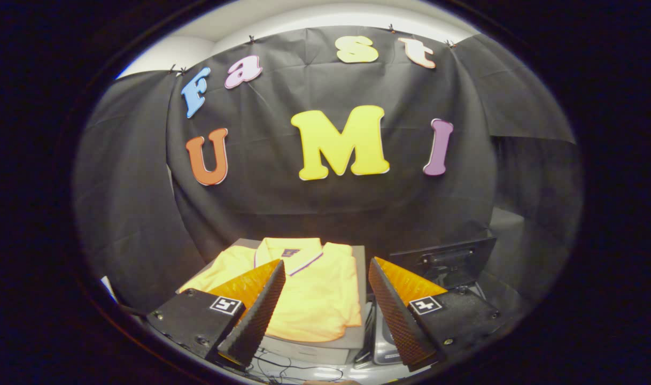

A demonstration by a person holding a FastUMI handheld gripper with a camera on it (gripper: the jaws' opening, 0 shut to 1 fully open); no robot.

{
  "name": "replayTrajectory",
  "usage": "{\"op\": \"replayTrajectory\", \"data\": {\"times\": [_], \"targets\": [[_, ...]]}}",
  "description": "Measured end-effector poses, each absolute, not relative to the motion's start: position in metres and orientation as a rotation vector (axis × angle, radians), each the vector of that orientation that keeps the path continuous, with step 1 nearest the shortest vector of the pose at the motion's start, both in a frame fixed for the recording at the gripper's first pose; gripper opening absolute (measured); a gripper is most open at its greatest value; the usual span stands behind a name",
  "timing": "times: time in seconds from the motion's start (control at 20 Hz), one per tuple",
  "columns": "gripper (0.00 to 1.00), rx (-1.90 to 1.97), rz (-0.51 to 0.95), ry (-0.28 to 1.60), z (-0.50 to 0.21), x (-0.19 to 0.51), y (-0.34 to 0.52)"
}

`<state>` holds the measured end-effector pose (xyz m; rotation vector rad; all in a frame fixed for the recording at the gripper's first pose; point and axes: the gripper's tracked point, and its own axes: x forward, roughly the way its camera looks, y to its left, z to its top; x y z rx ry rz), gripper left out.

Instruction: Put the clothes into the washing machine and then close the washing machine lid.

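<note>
The gripper (325, 307) is spread wide, its fingers (256, 315) apart and holding nothing, with clear room between them. Below the fingers, thin cables (274, 369) lie loose on a pale surface. Just ahead, a folded yellow shirt (315, 294) lies flat on a grey board (357, 331), collar toward the wall; its near hem falls between the fingers, short of the board's front edge, and the left finger overlaps its left part. To the right of the board stands the washer (387, 342), just beside the right finger, its dark lid (448, 256) raised and upright. Beyond hangs the black cloth wall (133, 214).
</note>
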<state>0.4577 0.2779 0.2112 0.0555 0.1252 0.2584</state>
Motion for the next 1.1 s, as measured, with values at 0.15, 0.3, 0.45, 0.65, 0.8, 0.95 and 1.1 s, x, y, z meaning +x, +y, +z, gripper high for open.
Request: {"op": "replayTrajectory", "data": {"times": [0.15, 0.3, 0.45, 0.65, 0.8, 0.95, 1.1], "targets": [[0.99, 0.071, 0.285, 0.172, 0.205, 0.480, 0.317], [0.99, 0.075, 0.290, 0.215, 0.196, 0.500, 0.345], [0.98, 0.073, 0.290, 0.271, 0.178, 0.518, 0.366], [0.98, 0.052, 0.275, 0.358, 0.148, 0.538, 0.389], [0.99, 0.047, 0.265, 0.422, 0.127, 0.545, 0.400], [0.99, 0.034, 0.262, 0.477, 0.108, 0.550, 0.410], [0.98, 0.032, 0.245, 0.522, 0.093, 0.549, 0.409]]}}
